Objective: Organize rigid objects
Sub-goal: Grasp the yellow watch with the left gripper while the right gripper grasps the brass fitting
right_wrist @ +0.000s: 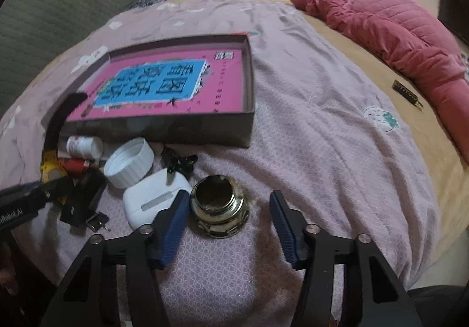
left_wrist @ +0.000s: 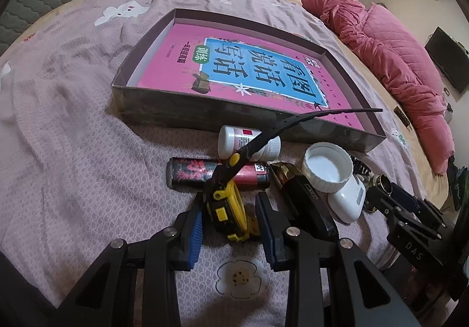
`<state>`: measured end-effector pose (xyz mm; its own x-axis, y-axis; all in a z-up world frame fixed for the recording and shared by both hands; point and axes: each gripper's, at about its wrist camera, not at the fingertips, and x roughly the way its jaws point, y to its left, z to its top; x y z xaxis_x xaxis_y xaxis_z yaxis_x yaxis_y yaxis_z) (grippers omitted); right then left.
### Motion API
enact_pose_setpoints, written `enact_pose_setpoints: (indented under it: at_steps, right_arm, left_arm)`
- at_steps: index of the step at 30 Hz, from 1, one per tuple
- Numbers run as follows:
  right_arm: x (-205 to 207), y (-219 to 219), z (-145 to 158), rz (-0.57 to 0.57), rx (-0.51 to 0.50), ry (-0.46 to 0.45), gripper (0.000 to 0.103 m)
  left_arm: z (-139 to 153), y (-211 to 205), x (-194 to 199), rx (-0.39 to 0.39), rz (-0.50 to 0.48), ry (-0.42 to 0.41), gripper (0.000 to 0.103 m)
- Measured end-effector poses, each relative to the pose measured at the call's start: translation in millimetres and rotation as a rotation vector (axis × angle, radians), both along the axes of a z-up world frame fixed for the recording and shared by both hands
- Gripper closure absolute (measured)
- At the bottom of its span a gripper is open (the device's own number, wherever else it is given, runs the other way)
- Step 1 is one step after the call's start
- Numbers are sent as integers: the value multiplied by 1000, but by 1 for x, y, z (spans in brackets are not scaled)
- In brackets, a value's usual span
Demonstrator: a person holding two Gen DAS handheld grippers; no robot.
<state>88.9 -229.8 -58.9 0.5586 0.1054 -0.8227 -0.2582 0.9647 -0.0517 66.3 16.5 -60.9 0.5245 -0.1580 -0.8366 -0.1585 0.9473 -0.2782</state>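
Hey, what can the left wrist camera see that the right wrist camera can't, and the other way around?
Only the left wrist view shows the left gripper open around the yellow tape measure, plus the full red lighter and a black screen on the wall.

Only the right wrist view shows the right gripper open, with the brass fitting between its fingers, and bare bedspread to the right of the box.

Both show the box holding the pink book, the white bottle, the white cap, the white case and the red quilt.

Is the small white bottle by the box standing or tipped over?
Tipped over: the small white bottle lies on its side on the bedspread, beside the box wall.
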Motion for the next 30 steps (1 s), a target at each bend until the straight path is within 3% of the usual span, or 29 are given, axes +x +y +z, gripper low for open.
enact_pose_setpoints:
  at_steps: [10,13,30]
  right_arm:
    - [14,-4,-13,-6,32,50,59]
    - [14,-3,-11,-3,34,44,59]
    - [6,-9,13,-16,111,-19,59]
  left_arm:
    - [-6,-1,8,17,12,10,74]
    - [-8,-1,10,23,14,12,80]
    - [8,2,2,0,-7,-30,86]
